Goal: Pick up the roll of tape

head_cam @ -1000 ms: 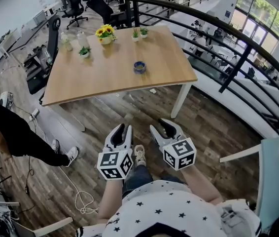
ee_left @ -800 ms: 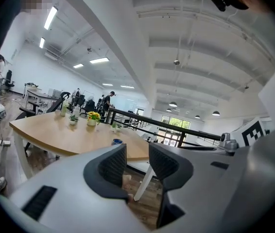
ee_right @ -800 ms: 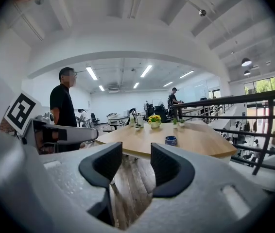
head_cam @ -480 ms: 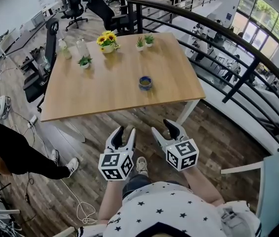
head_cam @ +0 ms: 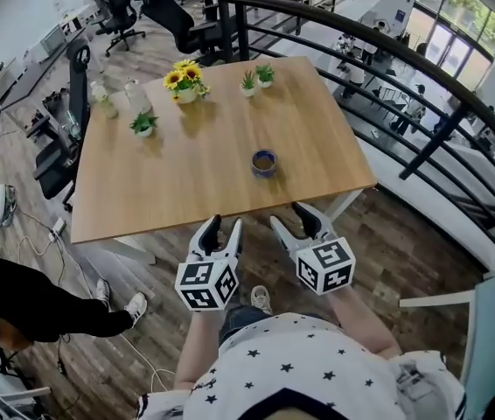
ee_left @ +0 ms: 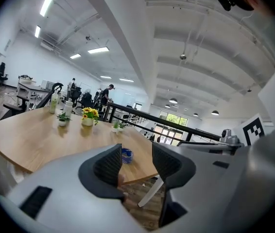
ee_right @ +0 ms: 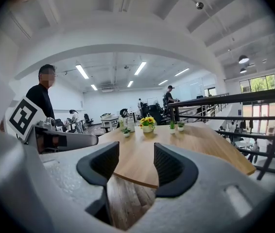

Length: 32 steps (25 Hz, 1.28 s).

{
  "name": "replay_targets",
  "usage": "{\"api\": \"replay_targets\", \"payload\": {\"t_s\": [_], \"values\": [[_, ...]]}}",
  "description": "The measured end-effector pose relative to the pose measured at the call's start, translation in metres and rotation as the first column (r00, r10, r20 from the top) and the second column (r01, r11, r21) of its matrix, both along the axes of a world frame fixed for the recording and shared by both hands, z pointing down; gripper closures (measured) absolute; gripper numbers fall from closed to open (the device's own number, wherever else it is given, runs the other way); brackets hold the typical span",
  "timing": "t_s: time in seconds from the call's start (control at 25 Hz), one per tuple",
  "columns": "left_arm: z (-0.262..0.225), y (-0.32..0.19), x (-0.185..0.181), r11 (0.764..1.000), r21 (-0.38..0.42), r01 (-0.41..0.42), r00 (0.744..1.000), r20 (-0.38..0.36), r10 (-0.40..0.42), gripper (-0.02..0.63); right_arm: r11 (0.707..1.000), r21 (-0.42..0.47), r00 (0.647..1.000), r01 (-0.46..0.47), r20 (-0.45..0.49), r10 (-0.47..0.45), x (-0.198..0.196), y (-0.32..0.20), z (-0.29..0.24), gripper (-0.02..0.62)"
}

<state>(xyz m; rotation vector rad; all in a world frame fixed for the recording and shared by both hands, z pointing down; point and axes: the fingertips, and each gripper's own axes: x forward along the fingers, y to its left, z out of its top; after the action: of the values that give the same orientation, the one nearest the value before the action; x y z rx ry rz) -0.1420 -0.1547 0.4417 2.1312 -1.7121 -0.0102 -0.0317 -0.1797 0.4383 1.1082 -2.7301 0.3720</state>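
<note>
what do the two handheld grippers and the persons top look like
Both the left gripper and right gripper have light grey bodies, tongs lined with black ribbed pads, and a white cube with black square markers. The person wears a white shirt with dark stars.

a wooden table [head_cam: 195, 178] carries a tape roll [head_cam: 264, 162] near 4 o'clock from its middle. sunflowers [head_cam: 184, 79] stand at 12 and two small plants [head_cam: 247, 83] at 1. a third plant [head_cam: 143, 124] and two bottles [head_cam: 134, 96] stand at 10.
</note>
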Motion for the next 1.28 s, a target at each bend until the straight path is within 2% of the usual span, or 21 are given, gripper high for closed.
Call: {"api": "replay_targets", "payload": {"t_s": [0.32, 0.72, 1.28], "values": [[0.009, -0.064, -0.016, 0.999, -0.024, -0.044, 0.999, 0.002, 0.044, 0.426, 0.999, -0.007, 0.999, -0.045, -0.001, 0.045, -0.016, -0.058, 0.006, 0.390], [0.022, -0.119, -0.018, 0.995, -0.052, -0.088, 0.996, 0.007, 0.089, 0.426, 0.997, -0.011, 0.997, -0.080, 0.006, 0.080, -0.025, -0.110, 0.014, 0.388], [0.066, -0.193, -0.004, 0.981, -0.152, -0.117, 0.993, 0.010, 0.120, 0.423, 0.992, -0.032, 0.993, -0.118, -0.023, 0.117, -0.011, -0.160, 0.033, 0.390]]}}
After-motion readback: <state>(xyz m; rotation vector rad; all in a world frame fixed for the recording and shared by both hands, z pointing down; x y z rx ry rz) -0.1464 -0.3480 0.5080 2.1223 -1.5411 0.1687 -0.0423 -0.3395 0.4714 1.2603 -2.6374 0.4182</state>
